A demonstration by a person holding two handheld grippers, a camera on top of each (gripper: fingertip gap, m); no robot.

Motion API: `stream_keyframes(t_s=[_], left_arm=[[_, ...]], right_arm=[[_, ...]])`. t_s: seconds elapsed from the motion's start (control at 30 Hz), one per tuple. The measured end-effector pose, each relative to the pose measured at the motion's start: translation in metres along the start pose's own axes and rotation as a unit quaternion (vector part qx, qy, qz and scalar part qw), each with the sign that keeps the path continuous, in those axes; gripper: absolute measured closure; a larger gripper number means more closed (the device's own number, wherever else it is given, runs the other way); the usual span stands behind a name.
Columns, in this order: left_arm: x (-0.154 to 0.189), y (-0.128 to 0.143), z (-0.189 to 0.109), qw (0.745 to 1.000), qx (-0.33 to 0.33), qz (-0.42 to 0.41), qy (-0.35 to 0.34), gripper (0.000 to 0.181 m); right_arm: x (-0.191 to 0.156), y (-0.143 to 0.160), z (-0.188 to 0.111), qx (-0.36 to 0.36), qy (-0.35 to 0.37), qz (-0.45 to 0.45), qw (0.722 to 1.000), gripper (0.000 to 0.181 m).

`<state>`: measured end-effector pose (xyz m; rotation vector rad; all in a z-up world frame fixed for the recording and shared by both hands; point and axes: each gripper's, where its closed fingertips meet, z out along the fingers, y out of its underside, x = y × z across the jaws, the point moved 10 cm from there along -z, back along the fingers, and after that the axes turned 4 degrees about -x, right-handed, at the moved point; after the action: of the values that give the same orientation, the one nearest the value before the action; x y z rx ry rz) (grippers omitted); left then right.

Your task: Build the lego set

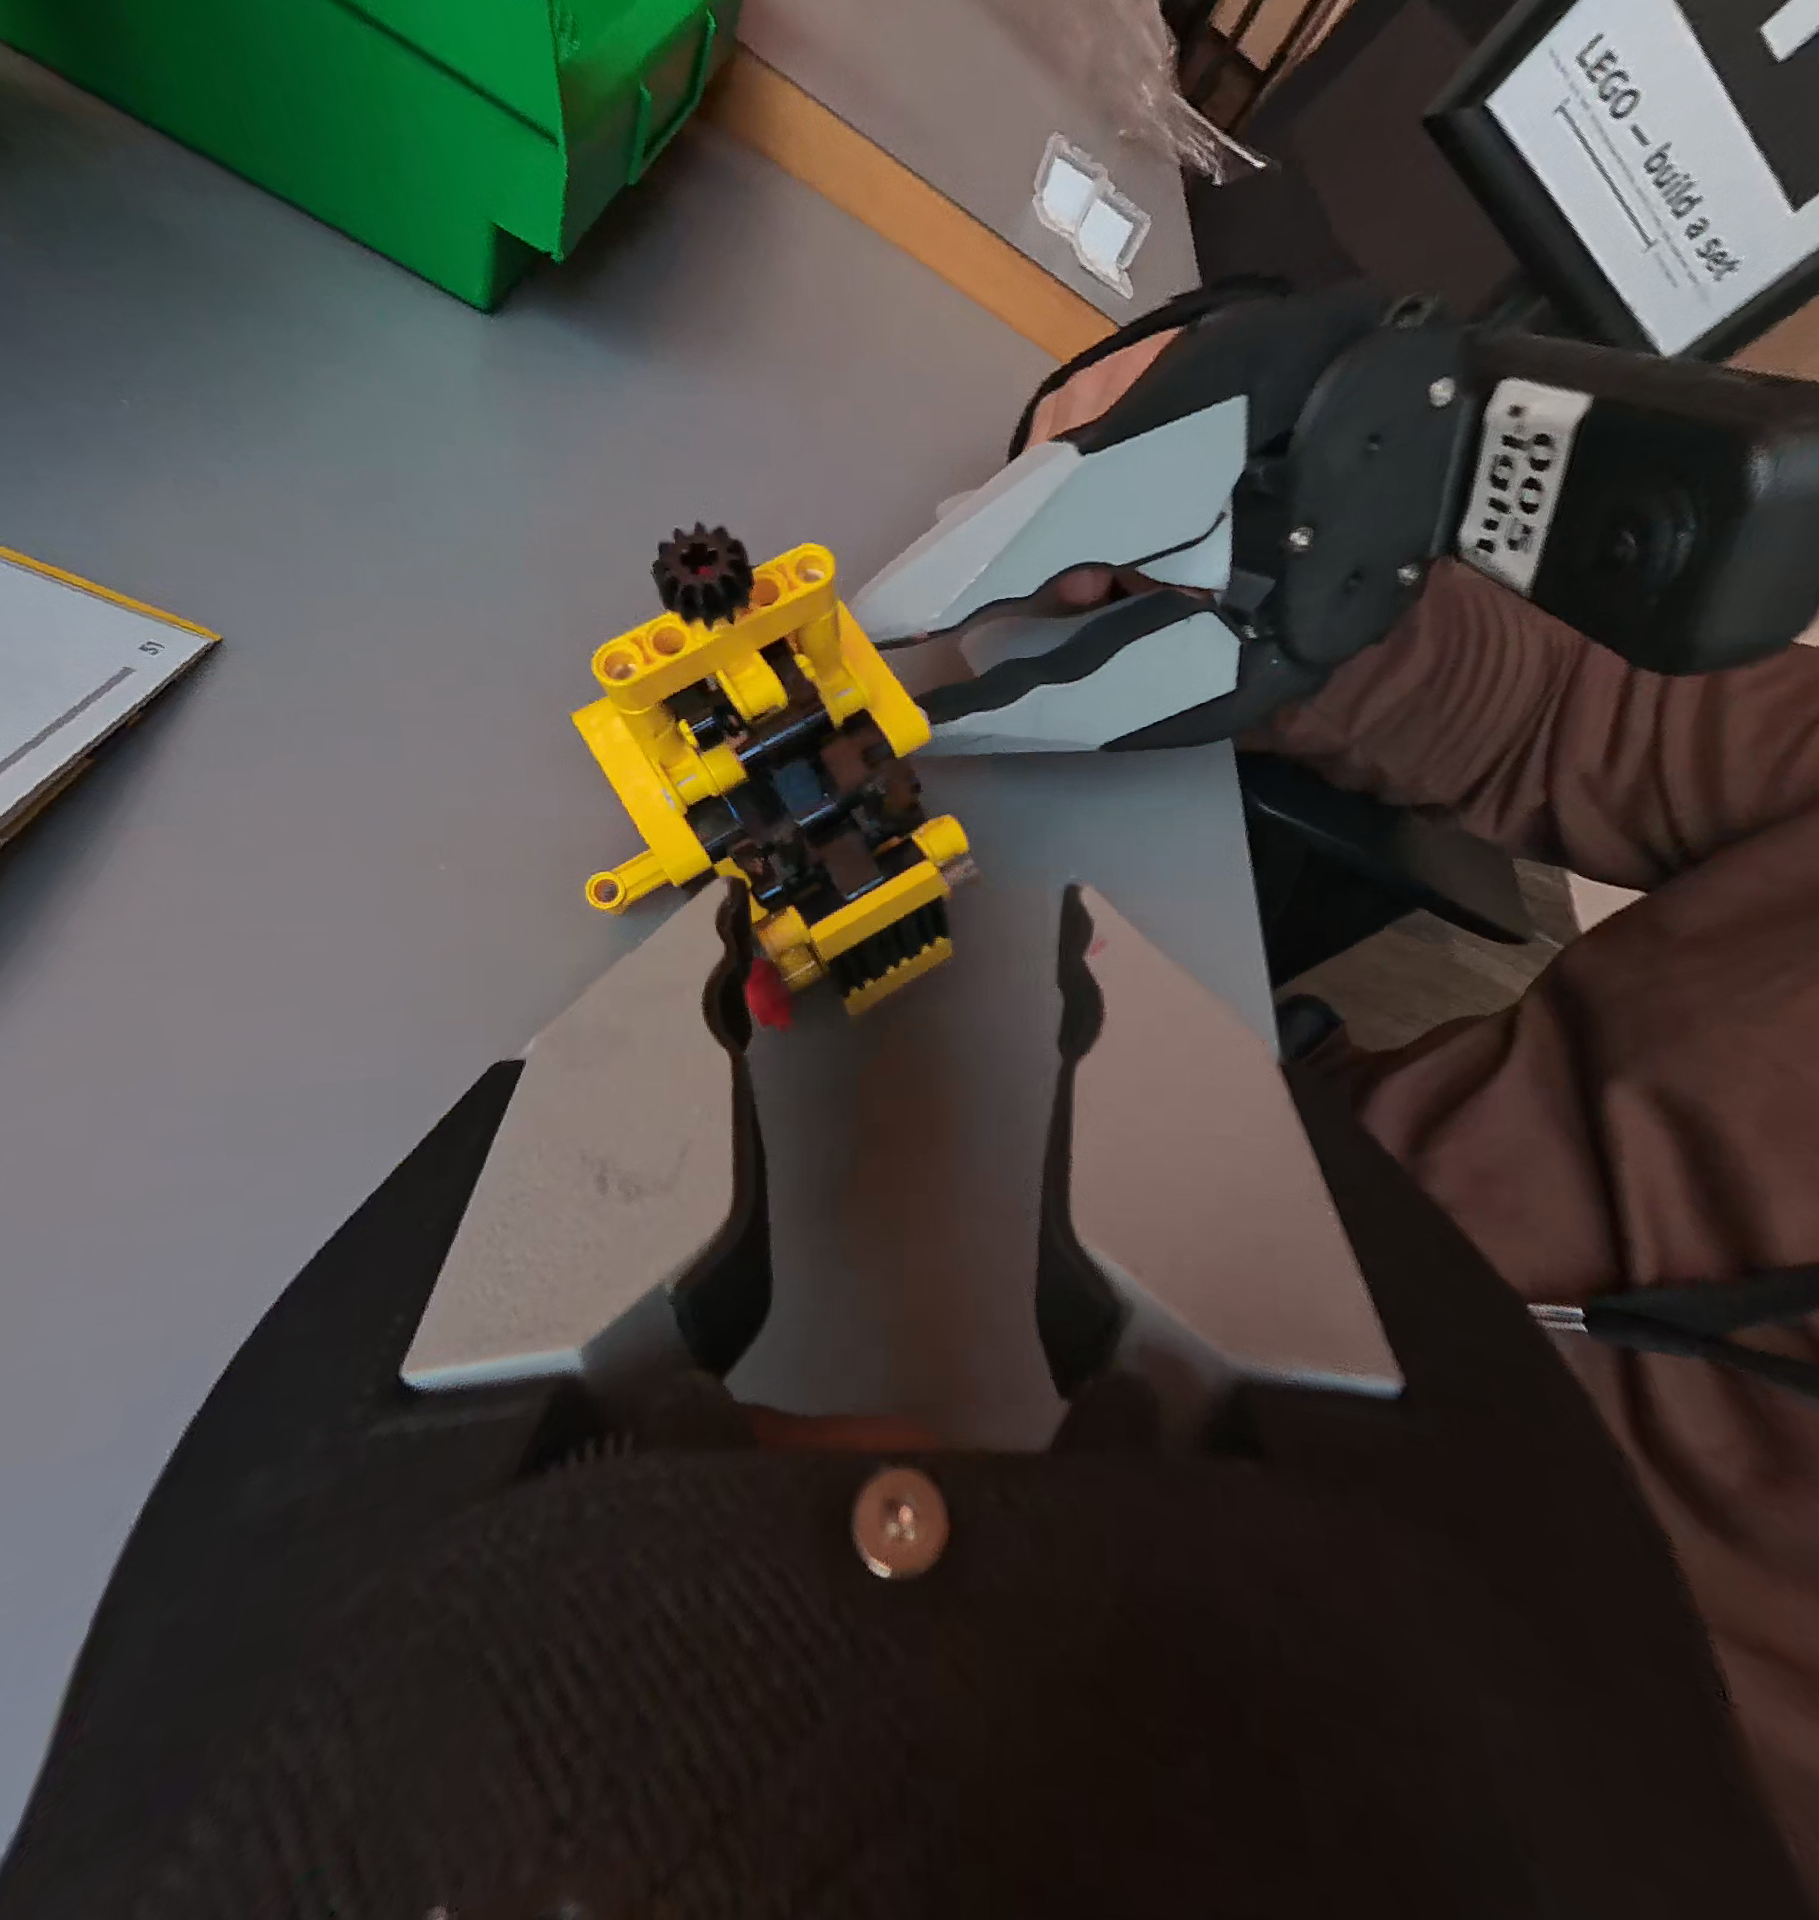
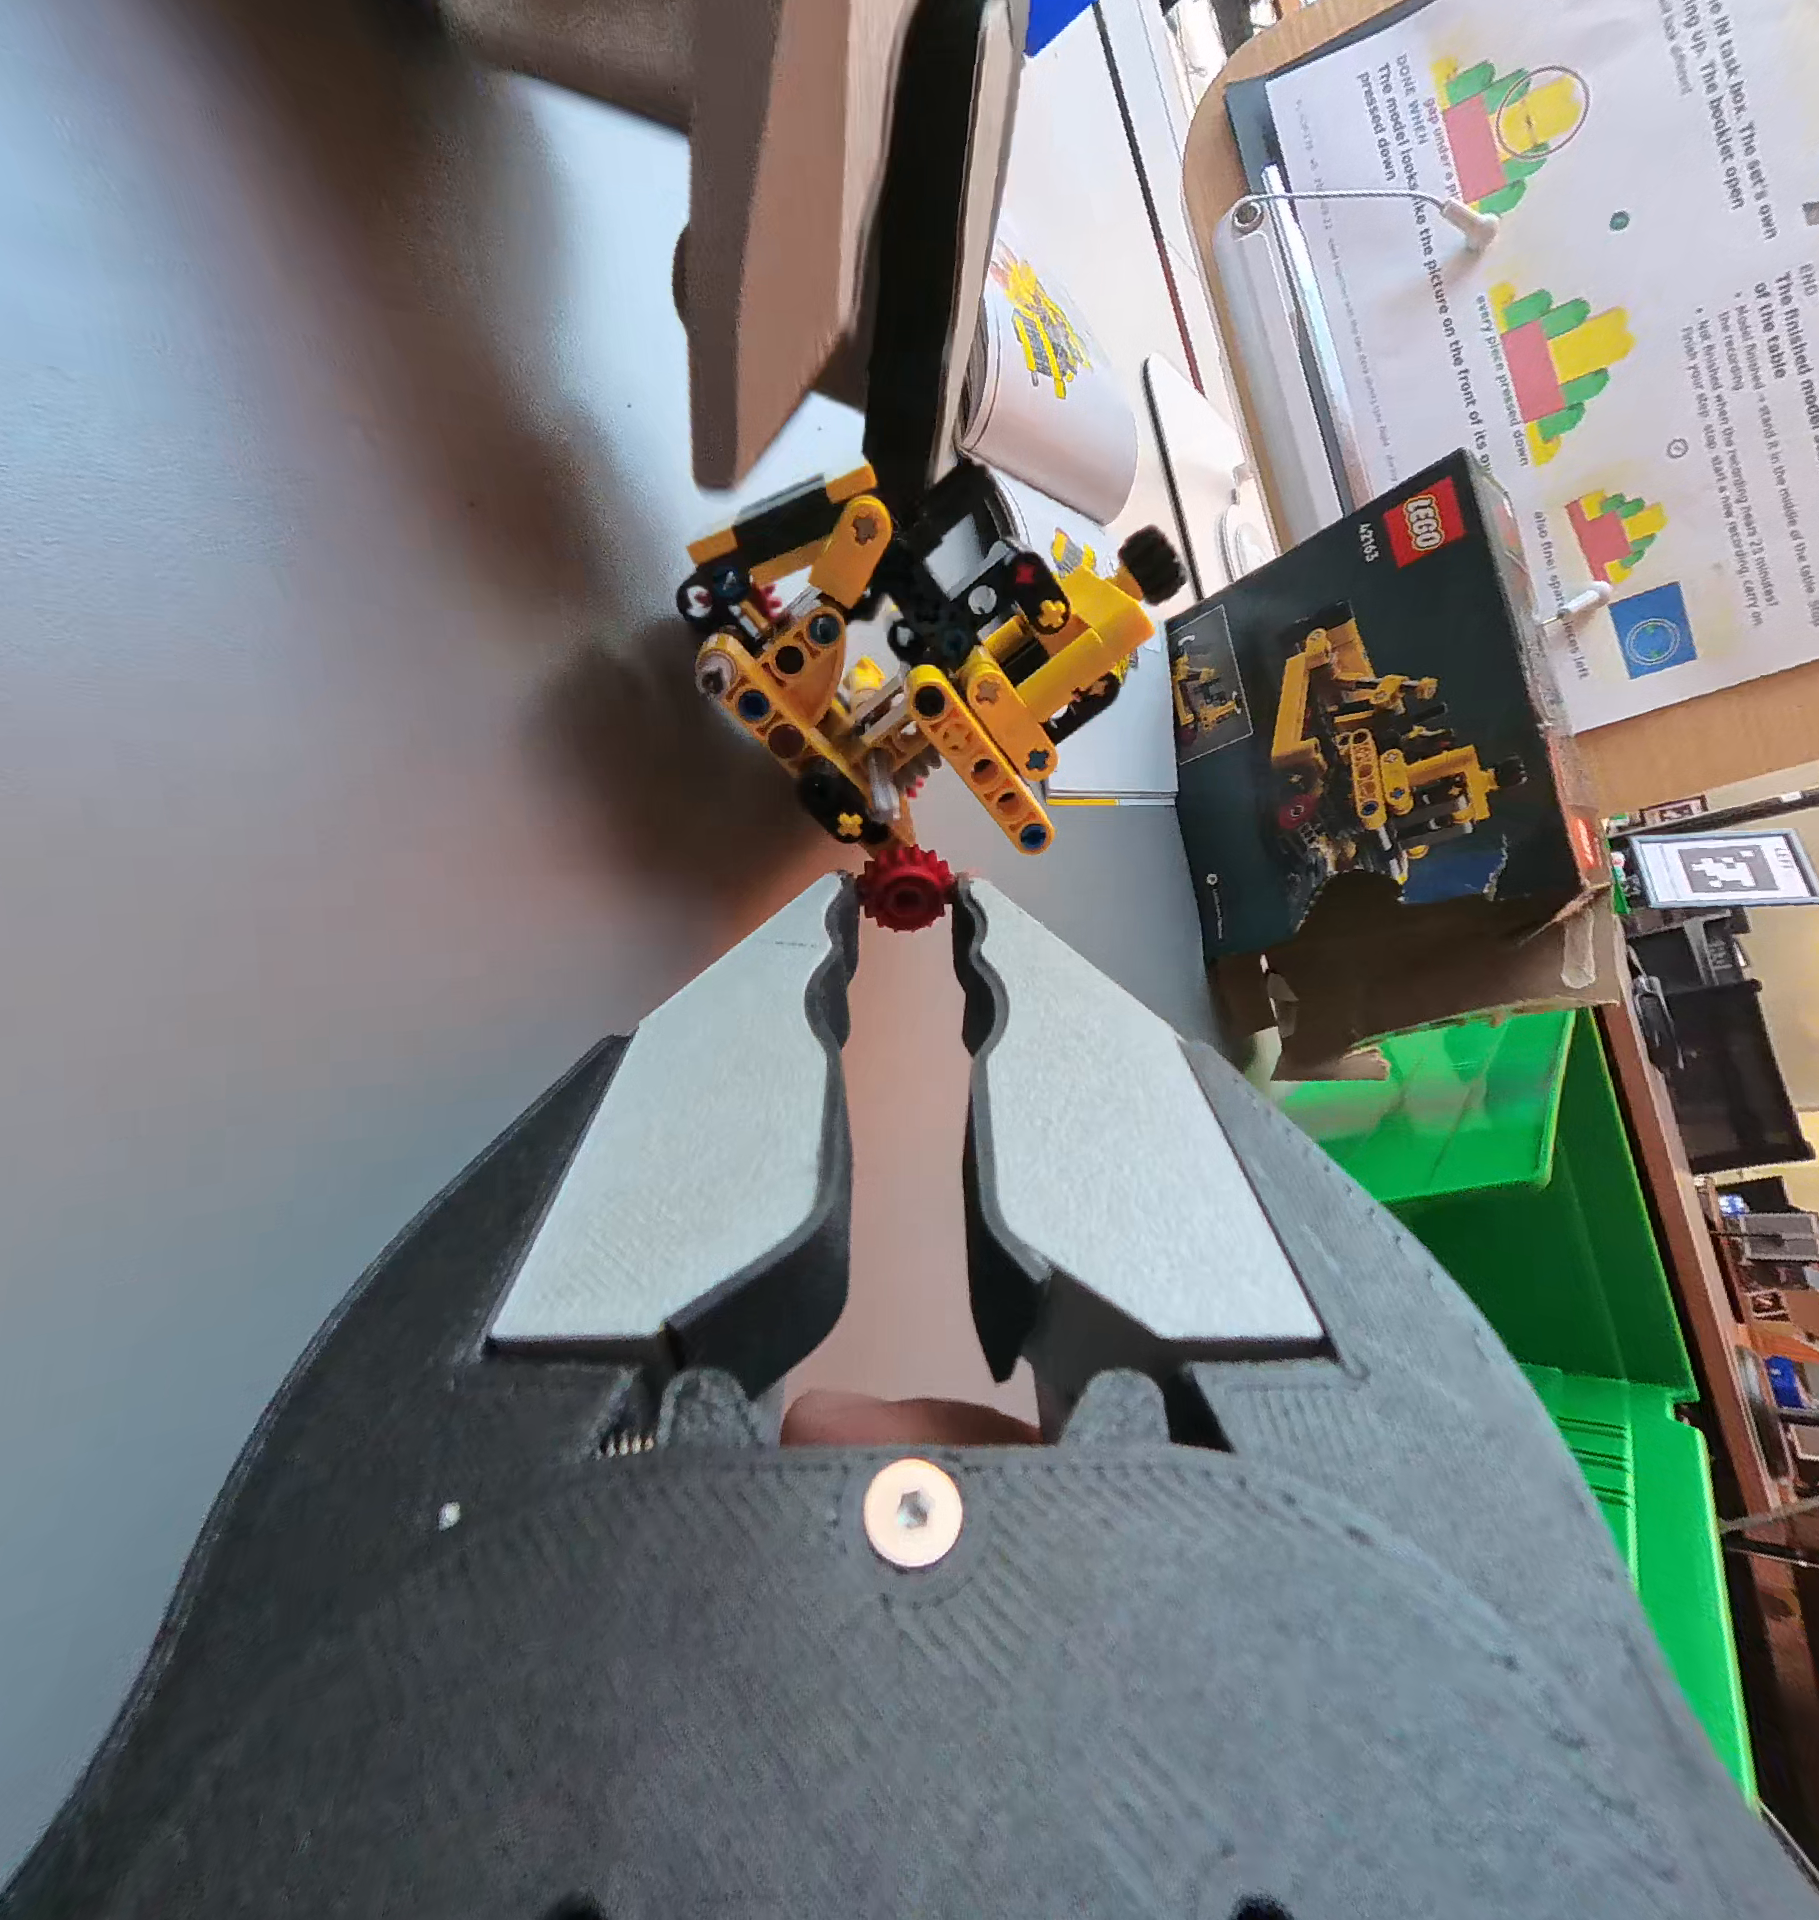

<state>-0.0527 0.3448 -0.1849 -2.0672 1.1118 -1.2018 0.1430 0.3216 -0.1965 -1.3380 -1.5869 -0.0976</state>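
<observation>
The partly built yellow and black lego model (image 1: 770, 769) sits on the grey table (image 1: 313, 468), with a black gear (image 1: 699, 574) at its far end. My left gripper (image 1: 905, 904) is open. The model's near end lies between its tips, close to the left finger, beside a small red piece (image 1: 770, 997). My right gripper (image 1: 900, 675) comes in from the right and touches the model's side. In the right wrist view my right gripper (image 2: 903, 896) is shut on a red gear (image 2: 903, 885) at the near end of the model (image 2: 915, 665). The left gripper (image 2: 832, 260) hangs over the model.
A green bin (image 1: 365, 135) stands at the back left and an open booklet (image 1: 43, 707) lies at the left. The table edge (image 1: 1253, 883) runs close on the right, by a brown sleeve (image 1: 1611, 935). The lego box (image 2: 1383, 717), green bins (image 2: 1507, 1247) and a printed sheet (image 2: 1611, 312) lie beyond the model. My right fingertips sit around 6 cm from my left ones.
</observation>
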Motion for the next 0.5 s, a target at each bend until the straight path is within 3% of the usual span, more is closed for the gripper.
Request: stream_keyframes(t_s=[0.3, 0.5], left_arm=[[-0.004, -0.006, -0.02, 0.999, 0.041, -0.001, 0.0, 0.127], [-0.006, -0.005, 0.0, 0.999, 0.009, -0.007, -0.04, 0.119]], right_arm=[[-0.003, -0.001, -0.003, 0.008, 0.007, -0.005, 1.0, 0.166], [-0.005, -0.009, -0.005, 0.011, 0.003, -0.011, 1.0, 0.166]])
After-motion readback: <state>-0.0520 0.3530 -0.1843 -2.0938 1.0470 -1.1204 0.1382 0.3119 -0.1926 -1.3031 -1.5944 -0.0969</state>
